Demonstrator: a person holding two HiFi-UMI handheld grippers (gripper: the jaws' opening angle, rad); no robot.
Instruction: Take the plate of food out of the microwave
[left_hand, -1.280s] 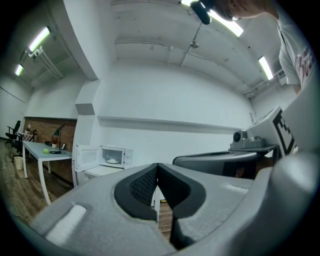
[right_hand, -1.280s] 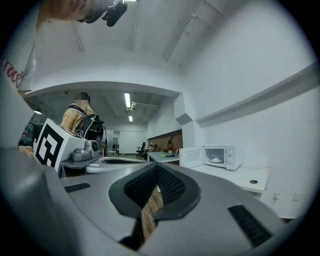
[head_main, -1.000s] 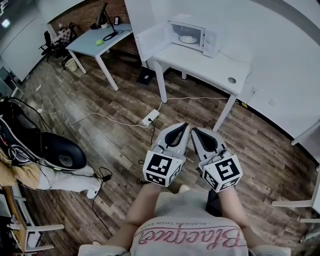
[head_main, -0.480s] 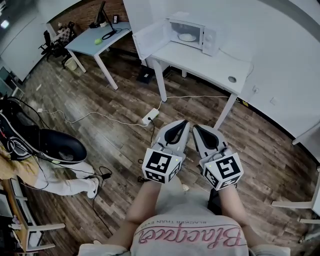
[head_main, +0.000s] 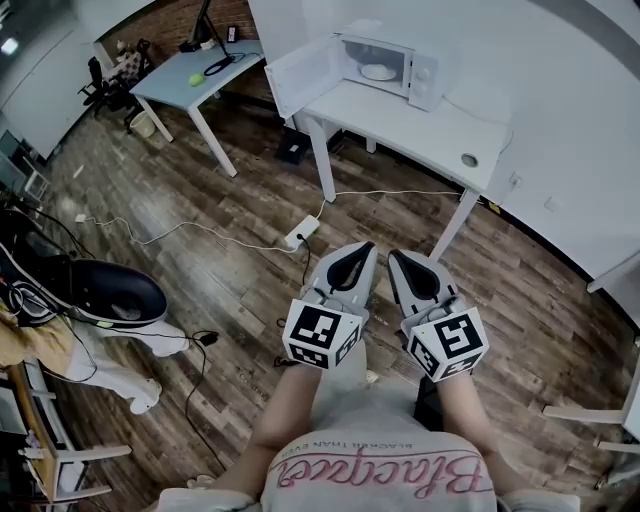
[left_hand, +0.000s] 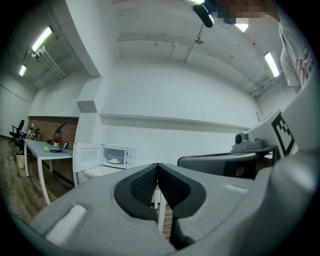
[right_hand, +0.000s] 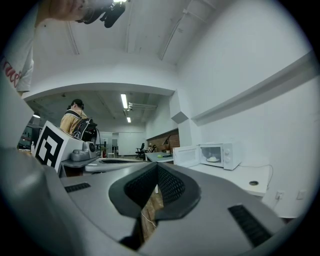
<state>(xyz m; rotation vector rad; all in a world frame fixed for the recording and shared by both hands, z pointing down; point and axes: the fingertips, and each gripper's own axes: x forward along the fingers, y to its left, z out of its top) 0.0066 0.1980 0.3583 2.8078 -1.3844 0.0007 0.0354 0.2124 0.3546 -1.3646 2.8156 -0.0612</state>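
The person stands on the wooden floor (head_main: 200, 200), well apart from the white table (head_main: 420, 125), which is at the far side of the room against the white wall. On the far left part of this table stands the microwave (head_main: 395, 62), and its door (head_main: 305, 72) is swung open to the left. The plate of food (head_main: 378, 72) is inside the microwave, on the bottom of the chamber; it looks white with something pale on it, too small to tell more. The left gripper (head_main: 362, 250) and the right gripper (head_main: 396, 256) are held side by side in front of the person's body, near each other, both pointing level toward the table. The jaws of the left gripper are clenched: the tips touch each other and nothing is between them. The jaws of the right gripper are also pressed together at the tips and they hold nothing. Near the right end of the white table there is a round hole (head_main: 469, 160). On the floor between the person and the table lies a power strip (head_main: 301, 234). Farther to the left stands a second table (head_main: 185, 75) with a small green thing (head_main: 196, 81) on it. At the near left there is a black chair (head_main: 115, 298).
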